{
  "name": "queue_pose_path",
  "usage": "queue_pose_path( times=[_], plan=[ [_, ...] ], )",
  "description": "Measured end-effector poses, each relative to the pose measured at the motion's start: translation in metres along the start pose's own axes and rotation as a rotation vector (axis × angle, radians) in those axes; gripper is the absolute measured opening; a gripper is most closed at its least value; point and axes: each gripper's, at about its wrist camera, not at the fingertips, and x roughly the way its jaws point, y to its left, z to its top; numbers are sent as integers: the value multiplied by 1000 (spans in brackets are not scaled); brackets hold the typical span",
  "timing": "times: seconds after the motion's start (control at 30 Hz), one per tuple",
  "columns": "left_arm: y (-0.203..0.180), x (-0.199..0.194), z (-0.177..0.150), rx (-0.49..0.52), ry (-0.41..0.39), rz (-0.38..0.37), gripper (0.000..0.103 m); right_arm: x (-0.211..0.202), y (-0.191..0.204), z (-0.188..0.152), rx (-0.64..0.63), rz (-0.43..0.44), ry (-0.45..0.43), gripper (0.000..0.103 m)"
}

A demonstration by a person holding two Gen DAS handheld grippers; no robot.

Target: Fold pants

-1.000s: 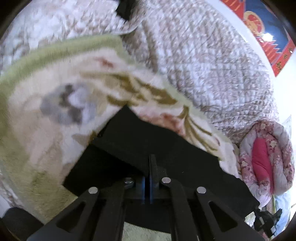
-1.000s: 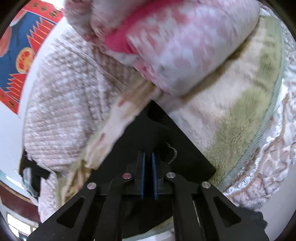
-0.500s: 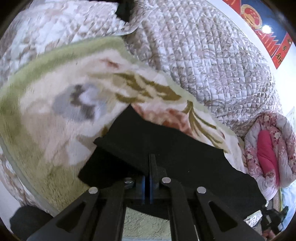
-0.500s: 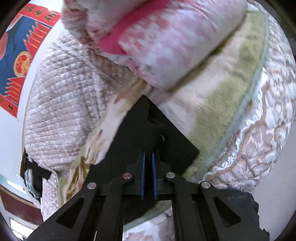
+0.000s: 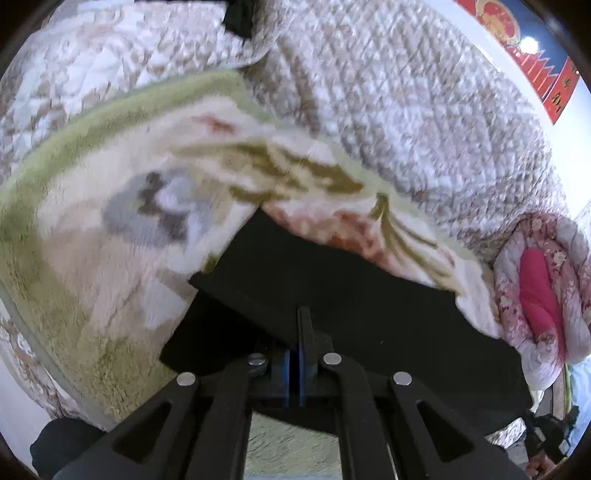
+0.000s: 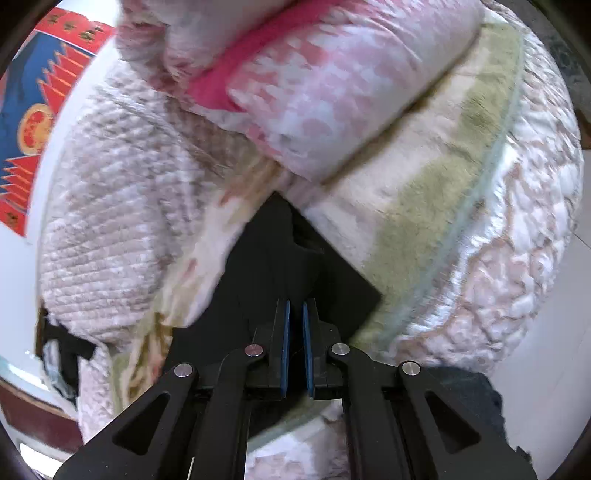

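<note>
Bed [image 5: 424,110] w/ beige quilted cover; fleece blanket [image 5: 92,258], cream w/ green border and floral print, spread over it; black pants [image 5: 351,295] lie flat on blanket, partly doubled over; pink floral rolled duvet [image 6: 332,92] rests on blanket's far end, approx. touching quilt; dark item [image 5: 240,14] at far edge, prob. clothing.

Both tools are built alike — matte black plastic linkages with triangular cut-outs in the outer arms, filling the bottom of each frame. Four round silver rivets mark the pivots across each linkage. The left gripper [image 5: 300,332] has narrow black fingers lined with blue pads [image 5: 286,373]. The right gripper [image 6: 295,314] shows the same blue pads [image 6: 284,350] — long, thin strips on the inner faces.
</note>
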Motion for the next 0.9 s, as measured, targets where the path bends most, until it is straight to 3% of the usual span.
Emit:
queue_pose_path(
  times=[0.07,0.1,0.2,0.27,0.37,0.5,0.63,0.7,0.77,0.9],
  plan=[
    [9,7,-7,-27,47,19,7,8,-16,-6,43,-99,32,9],
    [13,7,-9,-35,51,28,7,5,-20,-7,56,-100,18,11],
    [20,-6,-11,-29,-2,69,9,-15,-9,-2,-28,-142,-90,17],
    [24,-18,-7,-41,-45,93,9,-22,8,0,-119,-128,-135,23],
    [21,-34,1,-31,-134,145,9,-15,41,-8,-285,-72,-119,23],
    [8,-46,7,25,-192,104,10,11,70,-31,-462,-49,-49,23],
    [-10,-24,-6,111,-109,32,11,42,71,-43,-547,-92,46,23],
    [-11,0,-17,129,-19,54,11,49,56,-40,-493,-116,74,23],
    [-5,17,-29,119,63,68,11,39,50,-32,-457,-142,33,23],
    [-12,12,-28,150,36,69,11,24,55,-18,-481,-160,-48,23]
  ],
)
